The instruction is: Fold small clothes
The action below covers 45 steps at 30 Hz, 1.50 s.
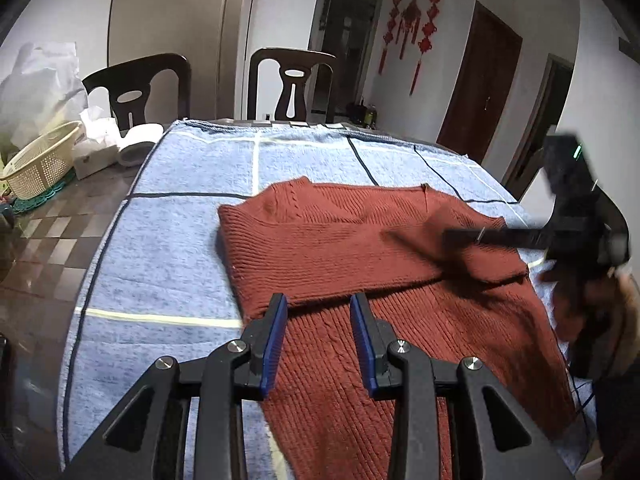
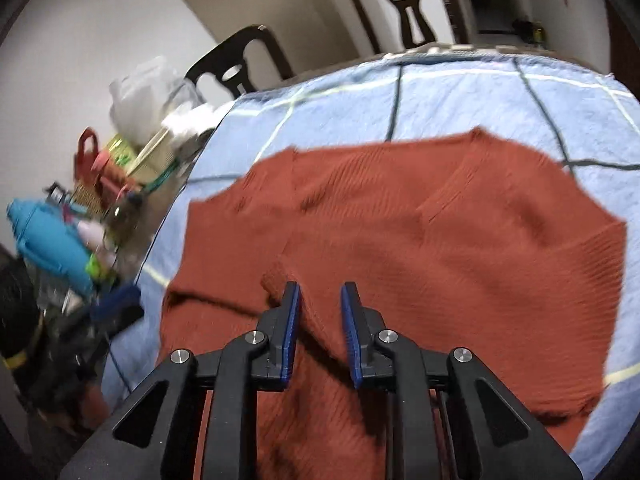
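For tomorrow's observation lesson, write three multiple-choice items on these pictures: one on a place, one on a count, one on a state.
1. Where does the rust-red knit sweater lie?
A. on the blue checked cloth
B. in the cream plastic basket
C. over a chair back

2. How many dark wooden chairs stand behind the table?
A. one
B. two
C. four

3. How does the left gripper stand?
A. shut on the sweater
B. shut on the cloth
C. open above the sweater

Answers:
1 A, the cloth shows around the sweater.
2 B, two chair backs show in both views.
3 C, its blue pads stand apart with nothing between them.
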Available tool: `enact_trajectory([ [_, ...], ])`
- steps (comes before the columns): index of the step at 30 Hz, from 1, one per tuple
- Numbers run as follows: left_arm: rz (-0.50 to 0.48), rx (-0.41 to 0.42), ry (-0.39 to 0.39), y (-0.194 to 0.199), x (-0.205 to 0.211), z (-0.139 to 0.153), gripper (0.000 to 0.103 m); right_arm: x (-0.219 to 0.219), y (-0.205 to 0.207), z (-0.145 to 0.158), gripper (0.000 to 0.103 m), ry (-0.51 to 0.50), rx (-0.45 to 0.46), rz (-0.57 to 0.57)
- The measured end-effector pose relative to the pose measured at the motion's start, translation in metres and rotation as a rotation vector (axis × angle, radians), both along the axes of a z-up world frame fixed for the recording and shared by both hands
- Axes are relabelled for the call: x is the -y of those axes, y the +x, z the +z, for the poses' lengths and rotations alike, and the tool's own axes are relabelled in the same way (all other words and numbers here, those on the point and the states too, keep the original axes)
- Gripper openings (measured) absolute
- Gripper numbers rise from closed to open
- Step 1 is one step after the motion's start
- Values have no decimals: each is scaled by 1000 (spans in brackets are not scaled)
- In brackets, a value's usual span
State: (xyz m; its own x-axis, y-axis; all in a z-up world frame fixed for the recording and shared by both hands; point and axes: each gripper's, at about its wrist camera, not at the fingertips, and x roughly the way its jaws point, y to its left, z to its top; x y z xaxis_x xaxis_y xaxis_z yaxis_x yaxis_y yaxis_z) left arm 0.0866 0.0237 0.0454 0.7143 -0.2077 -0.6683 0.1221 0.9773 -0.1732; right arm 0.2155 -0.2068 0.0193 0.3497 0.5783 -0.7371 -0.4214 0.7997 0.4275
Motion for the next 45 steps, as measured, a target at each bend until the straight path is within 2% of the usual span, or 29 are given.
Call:
enact_trajectory([
  [3,-7,10,-4,2,0,7,35,12,-17,14,22,40,41,28],
  [6,-37,11,-20,13,7,12,35,36,-27,25,22,27,104,-38],
  [9,-79,-6,-36,31,21,11,35,62,-26,9,22,-52,61,-125],
  [11,-110,-30,-44,45,34,9,35,71,-25,-7,21,-125,15,-145],
  [13,-144,-60,-57,57,45,4,35,78,-34,-5,21,-85,33,-137],
  [18,-159,-159,-54,85,66,-18,35,86,-43,0,21,-123,74,-125],
  [23,-174,-215,-72,99,78,-35,35,103,-42,9,21,-86,121,-166],
  [25,-188,-202,-64,100,84,-36,32,104,-36,7,21,-96,120,-186],
  [26,-199,-200,-66,99,86,-36,10,107,-33,4,21,-99,110,-200],
  [27,-213,-202,-70,101,89,-35,6,111,-31,3,21,-99,102,-211],
  [33,-225,-59,-115,98,83,-1,5,123,-21,-5,21,-112,95,-253],
  [34,-214,-63,-107,100,81,-3,5,123,-19,-6,21,-111,91,-253],
  [37,-194,-140,-69,111,76,-25,6,122,-17,0,21,-122,103,-244],
  [39,-176,-163,-45,111,74,-36,9,122,-15,7,21,-141,129,-249],
  [42,-153,-146,-58,105,68,-28,10,125,-3,10,21,-144,143,-263],
  [45,-133,-92,-44,97,66,-16,10,131,17,2,21,-164,117,-286],
])
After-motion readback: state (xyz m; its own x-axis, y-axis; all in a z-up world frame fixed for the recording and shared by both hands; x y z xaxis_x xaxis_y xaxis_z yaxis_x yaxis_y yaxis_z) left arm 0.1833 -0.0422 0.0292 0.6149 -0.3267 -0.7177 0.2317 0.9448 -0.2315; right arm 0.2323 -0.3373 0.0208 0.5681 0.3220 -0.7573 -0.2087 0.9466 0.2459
